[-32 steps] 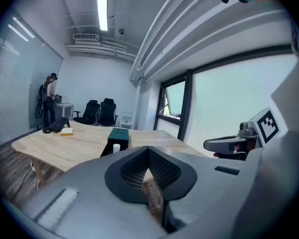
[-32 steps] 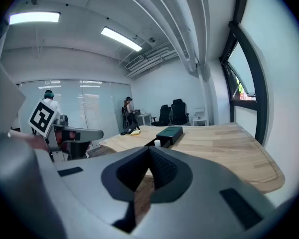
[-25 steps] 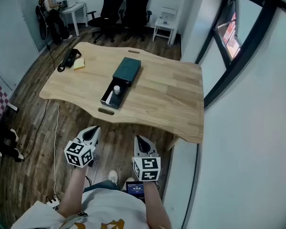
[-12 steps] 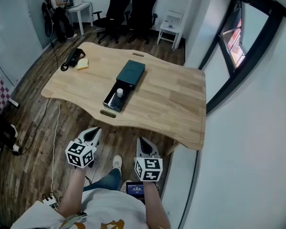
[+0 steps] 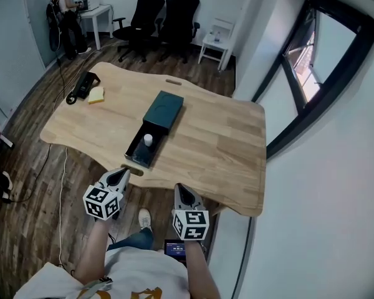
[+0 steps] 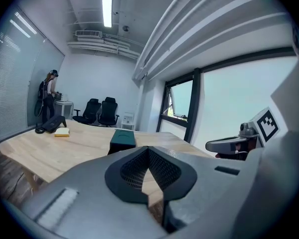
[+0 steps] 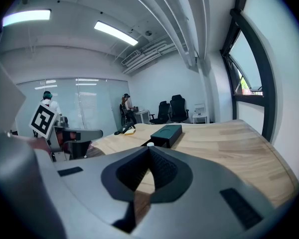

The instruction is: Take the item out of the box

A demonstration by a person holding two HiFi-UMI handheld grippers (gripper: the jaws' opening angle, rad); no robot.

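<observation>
A dark green box lies in the middle of the wooden table, its black drawer tray slid out toward me. A small white item stands in the tray. Both grippers hang below the table's near edge, apart from the box. My left gripper is shut with nothing in it, just short of the tray's end. My right gripper is shut and empty too. The left gripper view shows the box ahead. The right gripper view shows the box and the white item.
A black device and a yellow block lie at the table's far left corner. Black office chairs and a white side table stand beyond. A person stands at a far desk. A window wall runs along the right.
The table has drawn nearer to both grippers, its near edge now just ahead of their tips. Both grippers stay shut and side by side.
</observation>
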